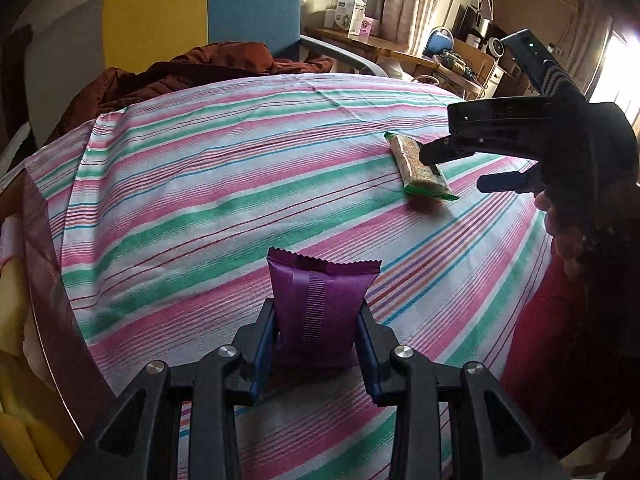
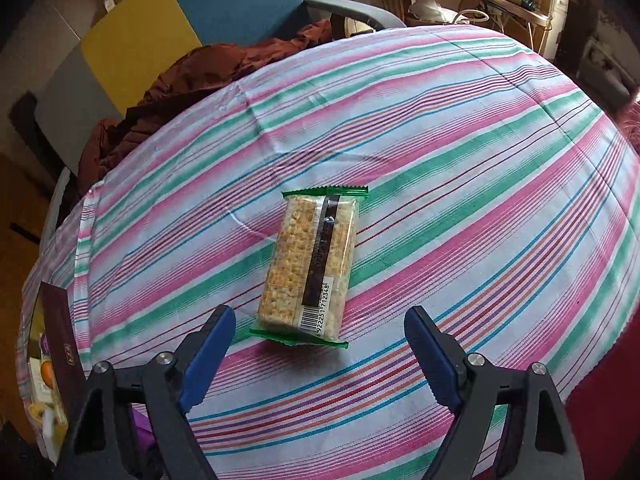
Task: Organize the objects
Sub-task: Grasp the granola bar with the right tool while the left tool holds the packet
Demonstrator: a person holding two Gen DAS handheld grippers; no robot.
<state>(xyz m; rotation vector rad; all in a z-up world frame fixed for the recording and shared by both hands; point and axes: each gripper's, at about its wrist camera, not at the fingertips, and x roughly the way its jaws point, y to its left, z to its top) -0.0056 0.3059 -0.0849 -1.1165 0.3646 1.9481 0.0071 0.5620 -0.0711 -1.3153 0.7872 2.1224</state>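
Left tool [image 1: 318, 336]: we note it pinching a purple packet [image 1: 320, 312]. Right tool [image 2: 320, 340]: spread, cracker pack [image 2: 310, 264] lying just ahead between its fingers, on the striped surface [image 2: 480, 160].

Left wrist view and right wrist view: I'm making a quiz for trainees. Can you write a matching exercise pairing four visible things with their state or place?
Things:
1. purple foil snack packet
2. green-edged clear cracker packet
3. right gripper
4. brown padded jacket

States:
A. jaws open
B. lying flat on the striped tablecloth
C. heaped on the chair
D. clamped in the left gripper

Pairs: 1-D, 2-B, 3-A, 4-C
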